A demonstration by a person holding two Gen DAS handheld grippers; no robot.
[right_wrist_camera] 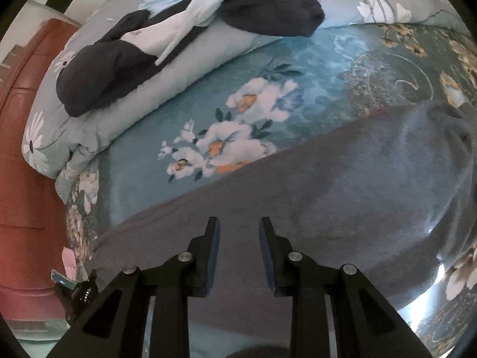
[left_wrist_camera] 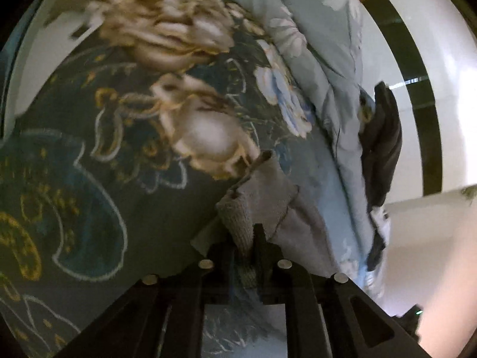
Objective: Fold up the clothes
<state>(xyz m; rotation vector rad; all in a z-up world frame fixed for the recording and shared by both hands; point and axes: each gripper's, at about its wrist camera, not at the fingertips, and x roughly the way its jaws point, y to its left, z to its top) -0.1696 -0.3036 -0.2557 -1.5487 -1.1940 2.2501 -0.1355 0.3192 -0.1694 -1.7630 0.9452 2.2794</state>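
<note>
A grey garment [right_wrist_camera: 342, 185] lies spread on a floral bedspread [right_wrist_camera: 184, 113]. In the left wrist view my left gripper [left_wrist_camera: 249, 238] is shut on a ribbed edge of the grey garment [left_wrist_camera: 262, 191] and holds it lifted above the dark floral bedspread [left_wrist_camera: 89, 149]. In the right wrist view my right gripper [right_wrist_camera: 239, 226] is open and empty, hovering just over the flat grey cloth near its near-left part.
A folded pale quilt [right_wrist_camera: 119, 95] lies at the back of the bed with dark and white clothes [right_wrist_camera: 125, 59] piled on it; these also show in the left wrist view [left_wrist_camera: 381, 143]. A red-brown cabinet [right_wrist_camera: 21, 119] stands left of the bed. White floor [left_wrist_camera: 417, 238] lies beyond the bed edge.
</note>
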